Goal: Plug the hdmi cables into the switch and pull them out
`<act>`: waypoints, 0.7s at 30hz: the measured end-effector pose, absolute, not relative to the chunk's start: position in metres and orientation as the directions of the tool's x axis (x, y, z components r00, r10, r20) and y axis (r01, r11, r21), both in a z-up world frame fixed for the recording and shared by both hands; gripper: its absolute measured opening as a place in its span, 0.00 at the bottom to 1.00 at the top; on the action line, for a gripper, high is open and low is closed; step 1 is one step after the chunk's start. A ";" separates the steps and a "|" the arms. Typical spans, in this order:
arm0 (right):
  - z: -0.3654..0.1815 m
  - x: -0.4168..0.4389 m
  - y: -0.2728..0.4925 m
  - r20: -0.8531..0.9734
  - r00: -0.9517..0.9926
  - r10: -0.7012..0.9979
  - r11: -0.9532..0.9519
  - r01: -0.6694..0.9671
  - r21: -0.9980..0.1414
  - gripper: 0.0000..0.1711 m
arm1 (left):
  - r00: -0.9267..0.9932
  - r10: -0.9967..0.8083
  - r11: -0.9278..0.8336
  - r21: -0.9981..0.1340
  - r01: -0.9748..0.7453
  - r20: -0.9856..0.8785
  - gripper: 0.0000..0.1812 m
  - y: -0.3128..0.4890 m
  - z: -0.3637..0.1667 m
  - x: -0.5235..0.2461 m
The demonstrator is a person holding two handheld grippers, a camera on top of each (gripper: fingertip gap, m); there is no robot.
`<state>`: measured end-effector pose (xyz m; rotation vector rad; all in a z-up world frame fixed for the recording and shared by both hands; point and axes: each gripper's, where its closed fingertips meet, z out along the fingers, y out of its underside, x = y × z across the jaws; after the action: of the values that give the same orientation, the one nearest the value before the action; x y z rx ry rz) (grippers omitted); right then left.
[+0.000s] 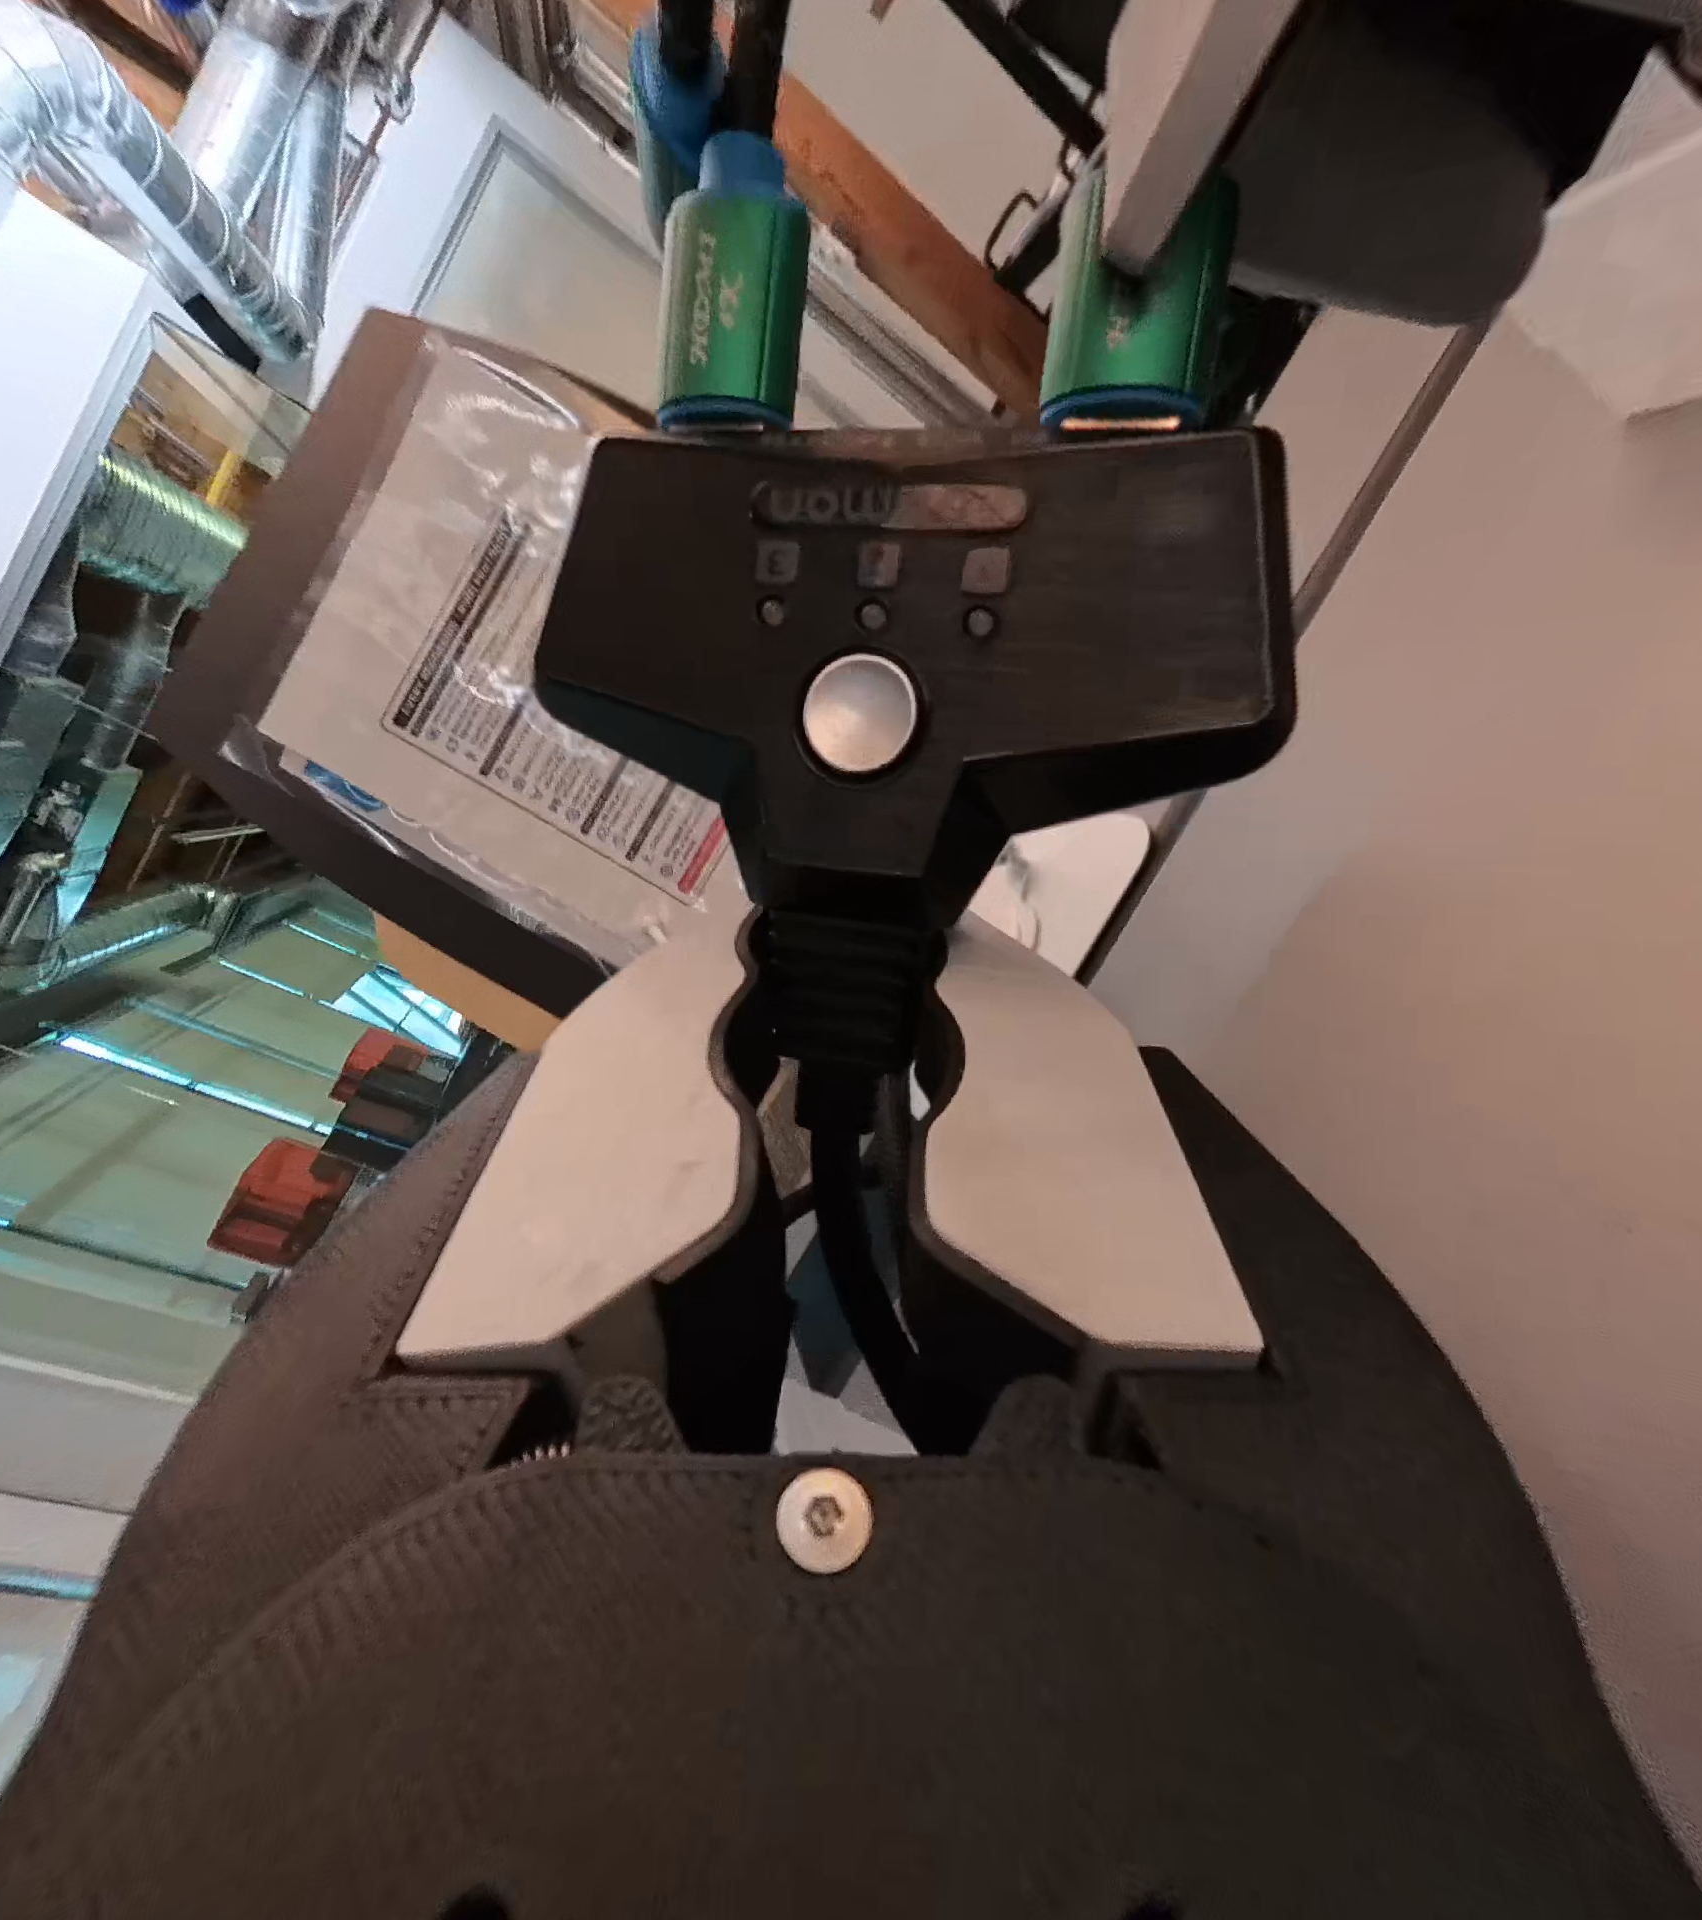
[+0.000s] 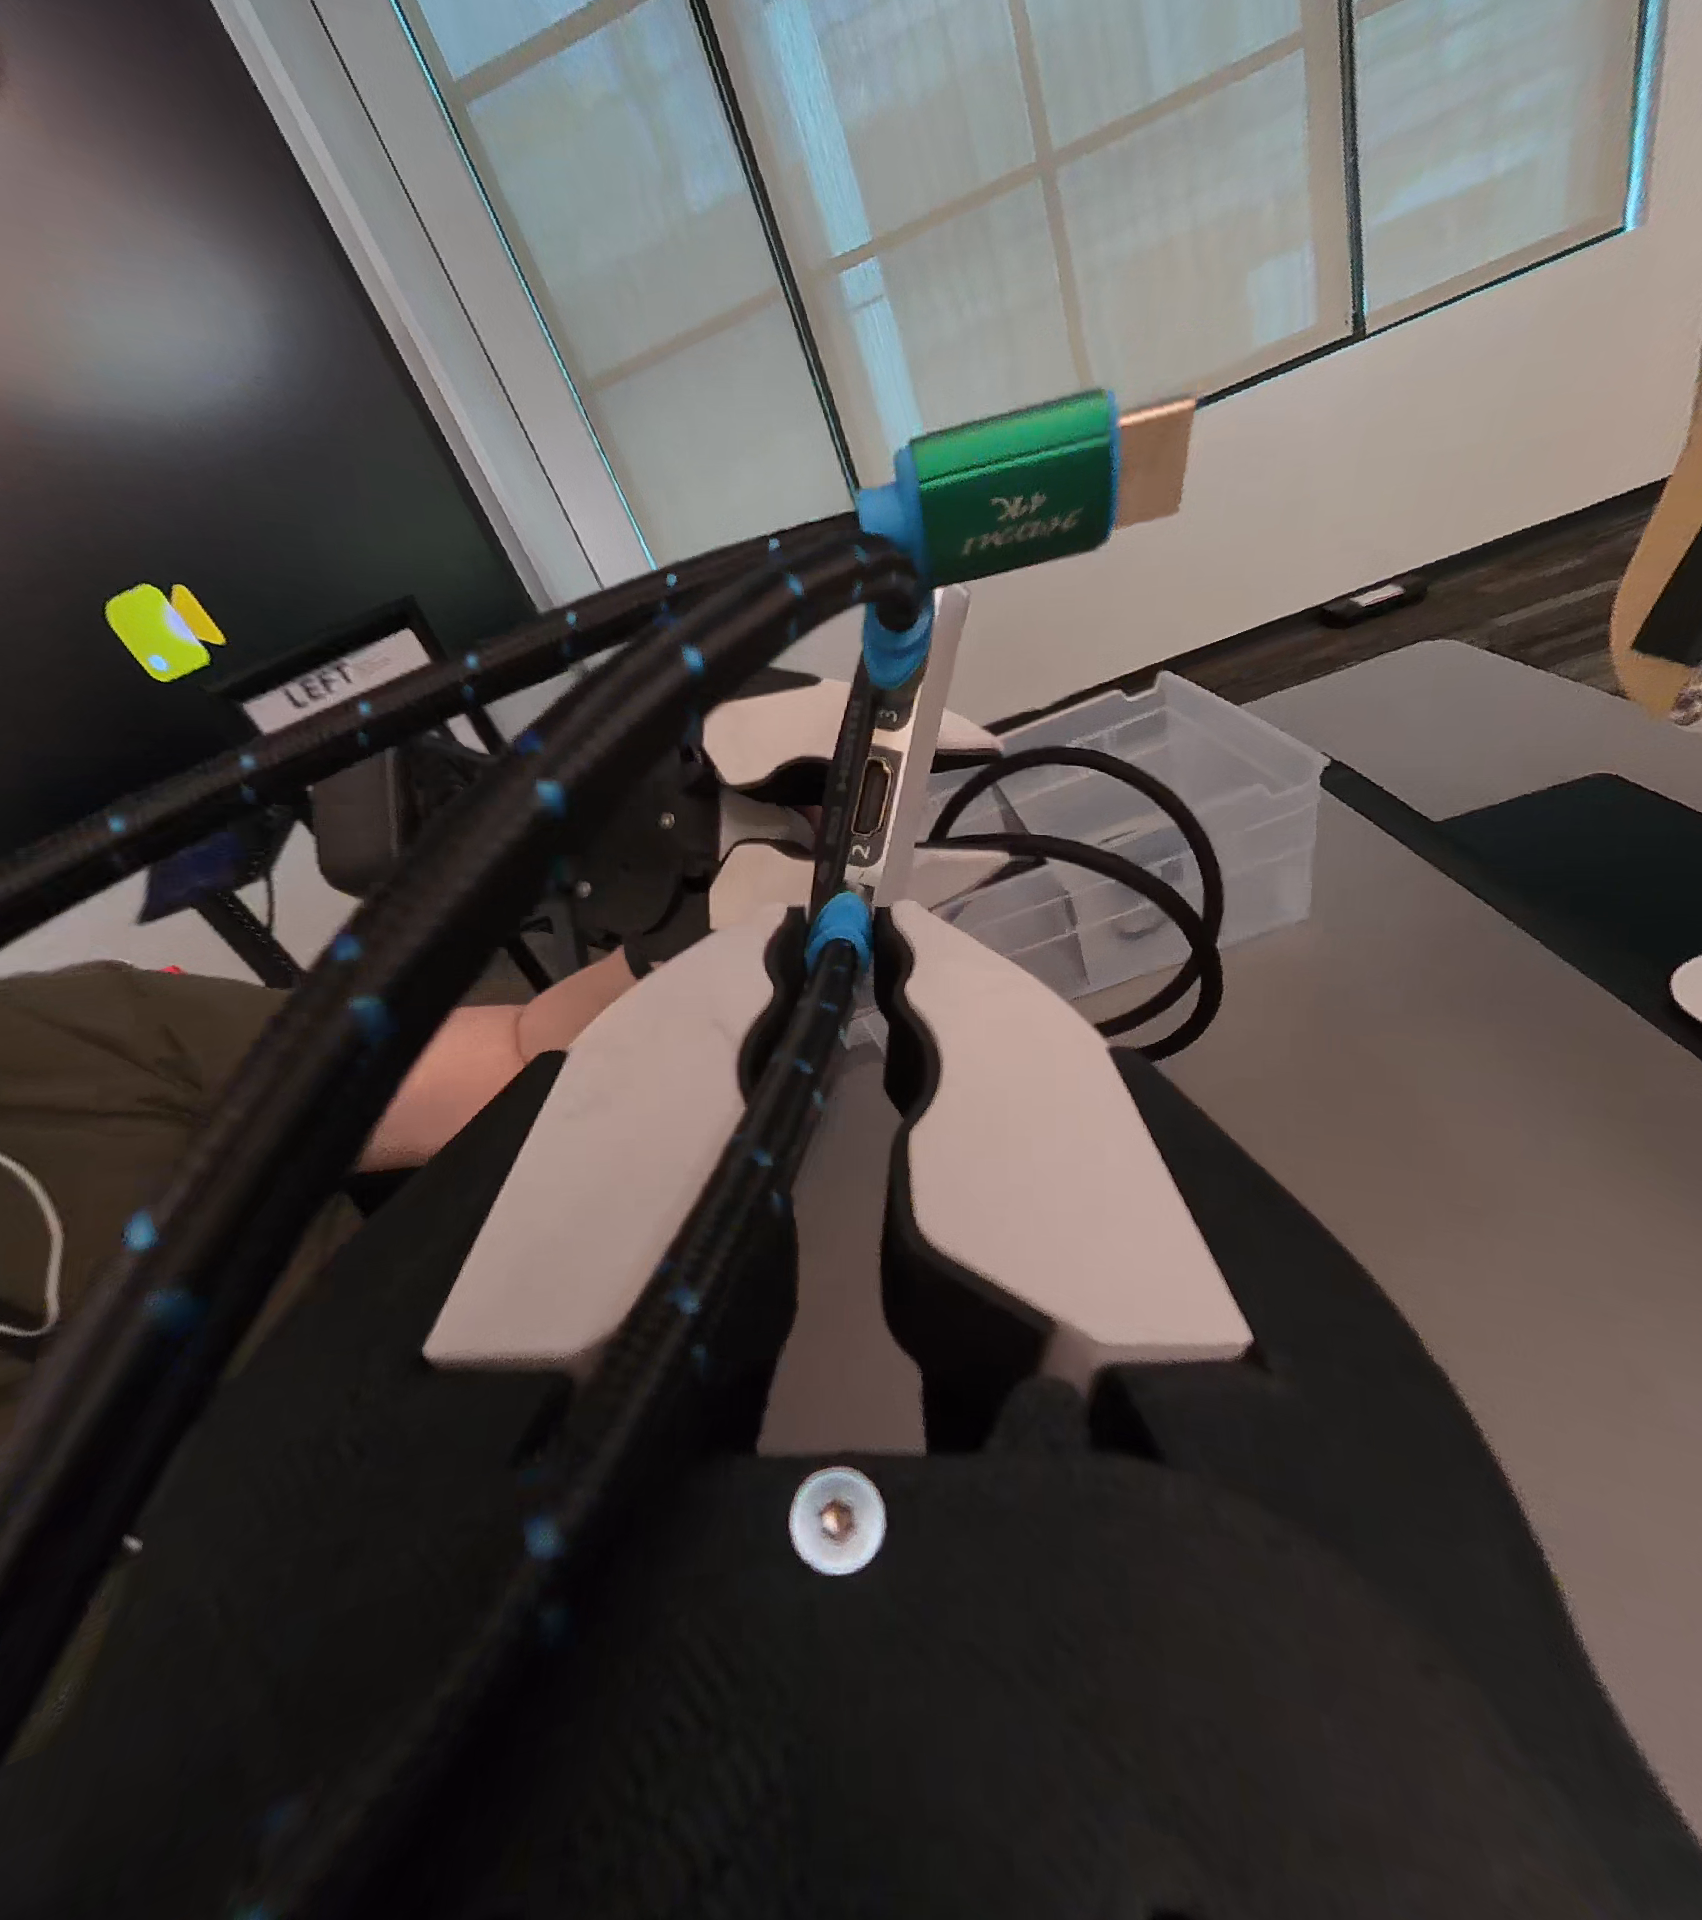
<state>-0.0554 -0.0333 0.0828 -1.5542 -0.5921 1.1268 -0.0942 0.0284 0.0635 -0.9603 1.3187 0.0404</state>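
Left tongs gripping switch tail, ports facing away, right tongs clamping cable.

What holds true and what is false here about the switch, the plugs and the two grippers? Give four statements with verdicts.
1. The left gripper has its jaws shut on the ribbed neck of the switch. True.
2. Every port on the switch is filled. False: the middle port is open.
3. A loose green plug has its gold tip bare. True.
4. The right gripper is open and holds nothing. False: it is shut on a cable by the switch.
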 end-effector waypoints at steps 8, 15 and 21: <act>0.110 -0.020 -0.035 -0.343 0.499 0.796 -0.210 -0.304 -0.929 0.24 | 0.379 -0.412 0.679 -0.556 -0.480 -0.829 0.13 0.023 0.086 -0.102; 0.088 0.057 -0.009 -0.431 0.740 0.516 -0.221 -0.371 -0.902 0.16 | 0.449 -0.454 0.631 -0.634 -0.448 -0.770 0.13 0.040 0.104 -0.125; 0.162 0.097 -0.056 -0.093 0.972 0.216 0.204 -0.138 -0.969 0.14 | 0.493 -0.498 0.539 -0.700 -0.469 -0.713 0.13 0.059 0.107 -0.139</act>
<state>0.0970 -0.0560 0.1618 -1.3426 -0.0686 0.2472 -0.1394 0.0591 0.1067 -1.0618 1.1132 -0.0224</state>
